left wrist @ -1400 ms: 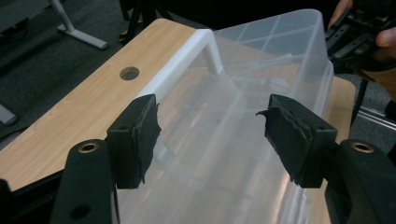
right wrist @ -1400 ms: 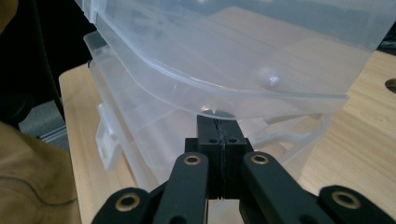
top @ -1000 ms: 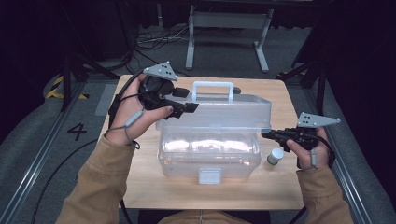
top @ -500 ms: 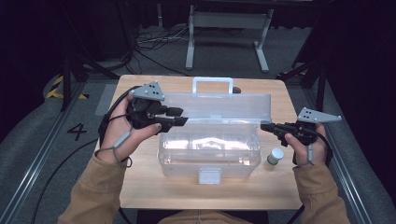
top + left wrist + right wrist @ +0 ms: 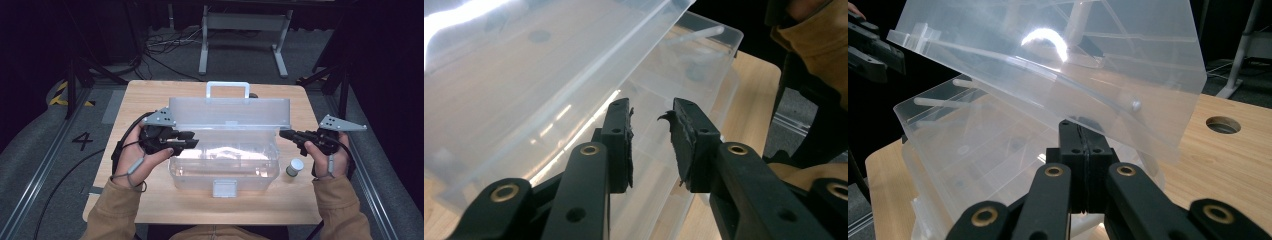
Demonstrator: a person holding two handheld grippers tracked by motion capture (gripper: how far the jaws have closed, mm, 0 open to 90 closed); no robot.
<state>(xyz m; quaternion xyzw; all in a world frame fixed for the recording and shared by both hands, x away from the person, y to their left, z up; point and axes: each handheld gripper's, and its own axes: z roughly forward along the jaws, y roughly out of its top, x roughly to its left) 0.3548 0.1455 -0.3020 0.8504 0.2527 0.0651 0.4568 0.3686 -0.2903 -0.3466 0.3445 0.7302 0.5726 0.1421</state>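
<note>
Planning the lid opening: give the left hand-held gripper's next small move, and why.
Probably ease the left hand-held gripper forward to the lid's left edge and tip it further back. The lid stands only half raised over the clear box; the left jaws have just been closing with nothing between them, while the shut right hand-held gripper sits at the lid's right end.

clear plastic box point(image 5: 225, 167) mid-table, hinged lid point(image 5: 230, 112) half-raised, white handle up.
</note>
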